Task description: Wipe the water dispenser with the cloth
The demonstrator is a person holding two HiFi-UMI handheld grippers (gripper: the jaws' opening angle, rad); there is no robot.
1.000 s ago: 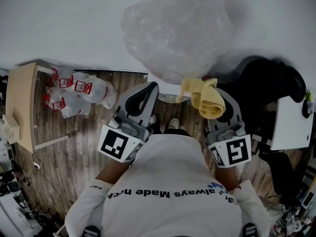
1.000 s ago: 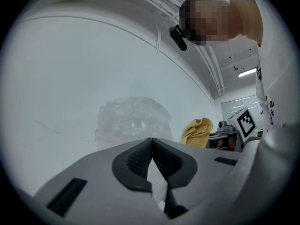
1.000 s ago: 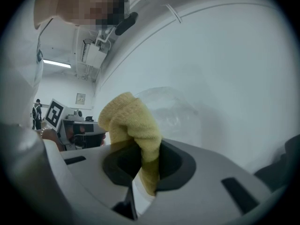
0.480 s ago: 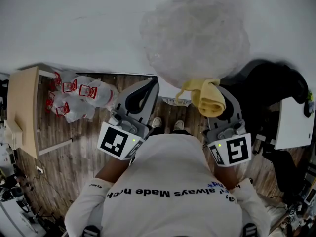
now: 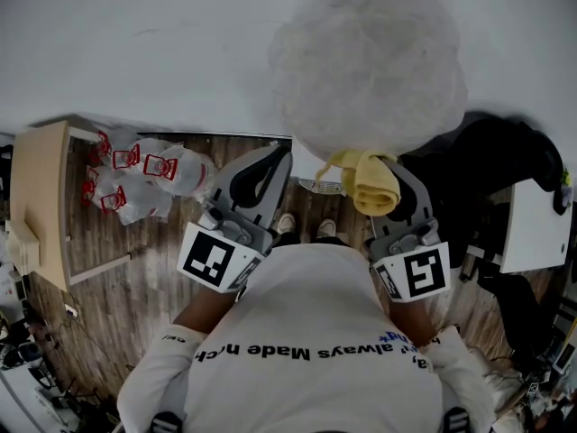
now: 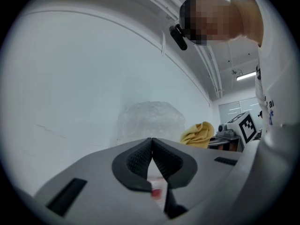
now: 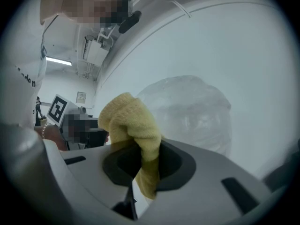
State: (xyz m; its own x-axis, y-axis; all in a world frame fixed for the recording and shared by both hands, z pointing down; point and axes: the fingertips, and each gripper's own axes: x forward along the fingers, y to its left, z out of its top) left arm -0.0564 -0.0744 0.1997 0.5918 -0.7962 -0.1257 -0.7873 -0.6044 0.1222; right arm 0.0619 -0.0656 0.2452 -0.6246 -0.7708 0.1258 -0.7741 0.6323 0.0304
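The water dispenser's top, a rounded bottle under crinkled clear plastic, stands against a white wall. My right gripper is shut on a folded yellow cloth just below the bottle's near edge. In the right gripper view the cloth bulges out of the jaws, with the wrapped bottle behind it. My left gripper is shut with nothing in it, to the left of the bottle. From the left gripper view I see the bottle ahead and the cloth to the right.
Far below is a wooden floor. A light wooden table stands at the left, with white bags printed in red beside it. At the right are a black chair and a white tabletop. My own feet show between the grippers.
In the head view the wrapped bottle has shifted to the right and now sits directly above the cloth. Both grippers keep nearly the same place, the right still holding the cloth.
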